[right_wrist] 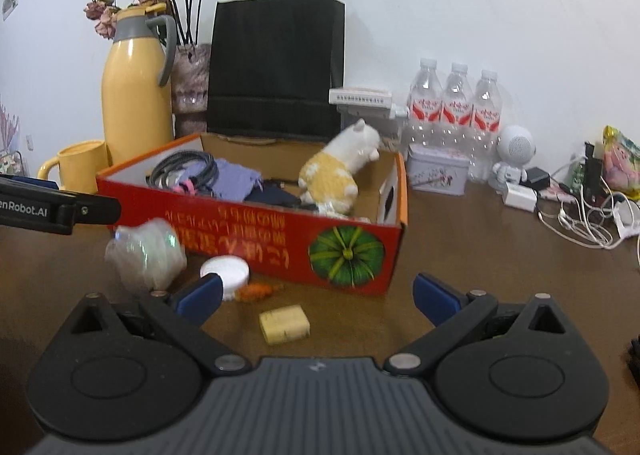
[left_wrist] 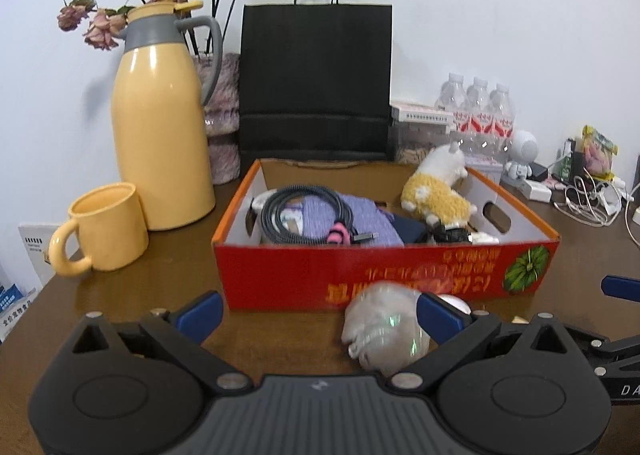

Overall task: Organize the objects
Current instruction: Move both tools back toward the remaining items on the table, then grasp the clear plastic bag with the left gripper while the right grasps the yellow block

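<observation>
A red cardboard box [left_wrist: 384, 275] [right_wrist: 256, 231] sits mid-table, holding a coiled grey cable [left_wrist: 296, 215], purple cloth [left_wrist: 360, 219] and a yellow-white plush toy [left_wrist: 436, 191] [right_wrist: 340, 171]. In front of the box lies a blurred, crumpled clear plastic bundle [left_wrist: 380, 331] [right_wrist: 146, 253]. It rests against the inner side of my left gripper's right finger. The left gripper [left_wrist: 320, 319] is open and low over the table. My right gripper [right_wrist: 318, 297] is open too, with a small yellowish block [right_wrist: 284, 323] on the table between its fingers. A white round disc [right_wrist: 225, 273] and a small orange piece [right_wrist: 256, 291] lie by its left finger.
A yellow thermos [left_wrist: 164, 127] and yellow mug [left_wrist: 106, 227] stand left of the box, with a black paper bag [left_wrist: 316, 79] behind it. Water bottles [right_wrist: 456, 111], a tin [right_wrist: 438, 169], a white figure [right_wrist: 514, 155] and tangled white cables [right_wrist: 580, 219] fill the right. The left gripper's black body [right_wrist: 60, 211] enters the right wrist view.
</observation>
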The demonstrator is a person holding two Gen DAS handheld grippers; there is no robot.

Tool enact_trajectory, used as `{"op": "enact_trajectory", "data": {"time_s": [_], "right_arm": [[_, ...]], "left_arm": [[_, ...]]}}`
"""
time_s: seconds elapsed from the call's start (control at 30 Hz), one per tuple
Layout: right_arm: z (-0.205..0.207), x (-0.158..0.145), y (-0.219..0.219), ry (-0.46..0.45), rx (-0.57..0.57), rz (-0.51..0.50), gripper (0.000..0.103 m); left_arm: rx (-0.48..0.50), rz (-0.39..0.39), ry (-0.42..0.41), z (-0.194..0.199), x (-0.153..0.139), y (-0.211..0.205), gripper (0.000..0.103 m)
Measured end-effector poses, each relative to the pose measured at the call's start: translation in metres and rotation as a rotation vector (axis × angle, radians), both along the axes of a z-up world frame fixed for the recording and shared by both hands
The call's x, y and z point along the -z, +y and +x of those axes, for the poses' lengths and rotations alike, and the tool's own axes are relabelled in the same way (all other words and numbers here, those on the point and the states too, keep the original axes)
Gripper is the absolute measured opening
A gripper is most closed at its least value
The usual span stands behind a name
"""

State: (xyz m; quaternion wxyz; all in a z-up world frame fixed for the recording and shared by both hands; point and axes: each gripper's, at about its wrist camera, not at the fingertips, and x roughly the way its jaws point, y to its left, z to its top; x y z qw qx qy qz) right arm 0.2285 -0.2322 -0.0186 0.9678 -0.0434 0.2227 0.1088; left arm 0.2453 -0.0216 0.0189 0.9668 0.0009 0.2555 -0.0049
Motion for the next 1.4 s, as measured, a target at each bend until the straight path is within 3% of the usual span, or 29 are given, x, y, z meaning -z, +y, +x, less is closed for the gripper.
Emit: {"op": "enact_trajectory", "data": {"time_s": [0.23, 0.63, 0.77, 0.93, 1.0, 1.1, 1.13, 1.2, 1.23, 1.4], "right_arm": [[-0.006, 0.014, -0.002, 0.066, -0.003, -0.024, 0.103], [0.021, 0.024, 0.011, 0.143, -0.031, -0.053, 0.102], [0.03, 0.025, 0.016, 0.161, -0.058, -0.053, 0.097], [0.037, 0.026, 0.017, 0.181, -0.082, -0.027, 0.078], [0.038, 0.026, 0.016, 0.182, -0.086, -0.015, 0.075], [0.037, 0.025, 0.016, 0.173, -0.091, -0.009, 0.067], [0.037, 0.024, 0.017, 0.174, -0.097, -0.008, 0.061], [0.039, 0.025, 0.018, 0.183, -0.105, -0.007, 0.05], [0.039, 0.025, 0.018, 0.187, -0.108, -0.006, 0.038], [0.037, 0.024, 0.018, 0.173, -0.096, -0.005, 0.035]], "left_arm": [[0.024, -0.003, 0.054, -0.006, 0.013, -0.001, 0.103], [0.055, 0.027, 0.097, 0.017, 0.022, -0.017, 0.103], [0.041, 0.019, 0.118, 0.034, 0.027, -0.023, 0.103], [0.04, 0.002, 0.138, 0.048, 0.032, -0.028, 0.103], [0.043, -0.004, 0.142, 0.051, 0.034, -0.029, 0.103], [0.057, -0.021, 0.144, 0.054, 0.035, -0.028, 0.094], [0.061, -0.026, 0.145, 0.055, 0.035, -0.027, 0.086], [0.07, -0.037, 0.152, 0.056, 0.036, -0.027, 0.065], [0.078, -0.044, 0.162, 0.057, 0.037, -0.027, 0.047], [0.076, -0.042, 0.148, 0.052, 0.035, -0.026, 0.045]]}}
